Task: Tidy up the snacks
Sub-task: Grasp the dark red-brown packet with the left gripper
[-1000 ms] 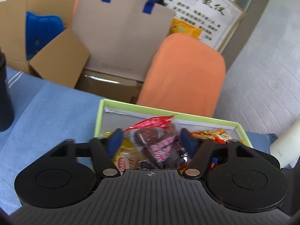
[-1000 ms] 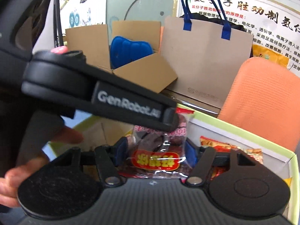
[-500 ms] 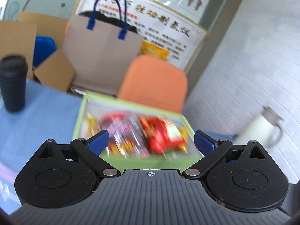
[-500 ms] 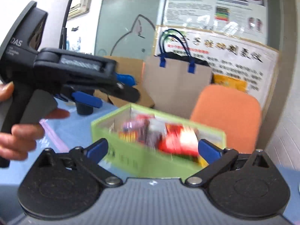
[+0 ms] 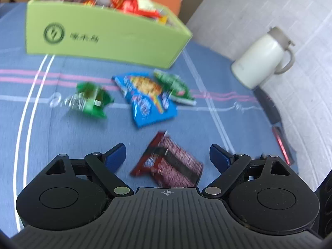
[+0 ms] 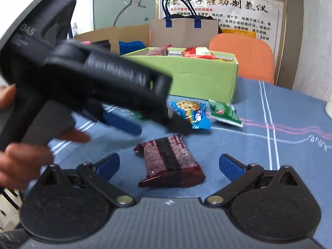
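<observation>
We hold both tongs spread wide, empty: left tongs (image 5: 167, 155), right tongs (image 6: 169, 164) frame dark-red wafer pack (image 6: 170, 164); green snack box (image 6: 199, 76) at 12 o'clock awaits it.

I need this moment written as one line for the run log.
left tool: open | right tool: open | dark red snack: on table, between both | green box: holds snacks
</observation>
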